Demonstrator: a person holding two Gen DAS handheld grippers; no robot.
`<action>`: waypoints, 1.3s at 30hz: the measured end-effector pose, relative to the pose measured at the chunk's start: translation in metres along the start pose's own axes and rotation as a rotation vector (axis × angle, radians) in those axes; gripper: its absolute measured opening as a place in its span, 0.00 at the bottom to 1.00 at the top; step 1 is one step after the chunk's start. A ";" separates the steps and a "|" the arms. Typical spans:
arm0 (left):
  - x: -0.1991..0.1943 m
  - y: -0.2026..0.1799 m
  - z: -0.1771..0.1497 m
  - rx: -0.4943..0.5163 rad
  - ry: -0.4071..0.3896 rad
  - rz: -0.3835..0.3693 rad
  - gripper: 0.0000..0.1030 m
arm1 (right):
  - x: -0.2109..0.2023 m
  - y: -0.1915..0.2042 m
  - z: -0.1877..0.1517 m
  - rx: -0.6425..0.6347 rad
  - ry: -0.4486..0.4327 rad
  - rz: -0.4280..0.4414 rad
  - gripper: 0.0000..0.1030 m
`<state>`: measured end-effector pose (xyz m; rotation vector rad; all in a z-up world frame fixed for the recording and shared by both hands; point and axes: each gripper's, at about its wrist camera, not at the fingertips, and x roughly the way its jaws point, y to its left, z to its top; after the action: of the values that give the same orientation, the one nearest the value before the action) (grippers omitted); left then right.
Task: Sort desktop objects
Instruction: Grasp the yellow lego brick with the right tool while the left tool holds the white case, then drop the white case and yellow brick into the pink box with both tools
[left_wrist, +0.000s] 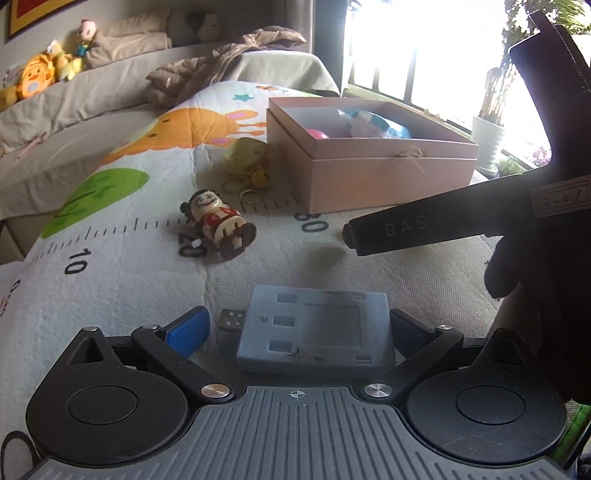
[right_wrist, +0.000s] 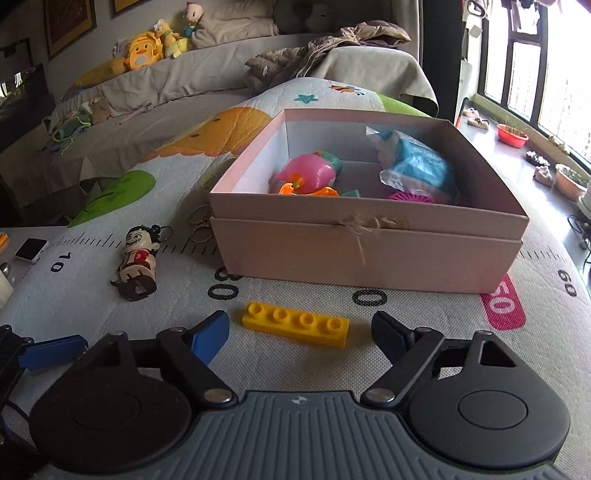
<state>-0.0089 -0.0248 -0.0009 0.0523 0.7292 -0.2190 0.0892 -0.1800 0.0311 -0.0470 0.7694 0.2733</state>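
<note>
Right wrist view: yellow brick (right_wrist: 295, 324) lies low in the frame's centre, long axis left-to-right, studs up, between the right gripper's (right_wrist: 300, 329) part-open jaws, untouched. Left wrist view: the left gripper (left_wrist: 300, 328) stands wide around a grey USB device (left_wrist: 314, 328), plug pointing left; contact unclear.

Quilted cloth mat (right_wrist: 424, 306) w/ printed ruler marks, matt and coarse weave. Pink box (right_wrist: 369, 254) looks like matt cardboard, tied w/ thin twine; yellow brick (right_wrist: 295, 324) is smooth, glossy plastic, figurine (right_wrist: 138, 260) glossy painted plastic. Grey USB device (left_wrist: 314, 328) is dull plastic, scuffed and speckled; key rings (left_wrist: 243, 188) are shiny metal.
</note>
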 end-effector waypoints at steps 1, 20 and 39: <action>0.000 0.000 0.000 -0.002 0.000 -0.001 1.00 | 0.000 0.002 0.000 -0.017 -0.001 -0.006 0.68; 0.003 -0.004 0.001 0.017 0.011 0.025 1.00 | -0.061 -0.058 -0.053 -0.099 -0.048 -0.081 0.75; -0.016 -0.018 0.005 0.085 -0.027 0.002 0.93 | -0.066 -0.053 -0.050 -0.051 -0.054 -0.077 0.61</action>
<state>-0.0212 -0.0405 0.0143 0.1312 0.6928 -0.2483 0.0239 -0.2525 0.0375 -0.1172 0.7053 0.2202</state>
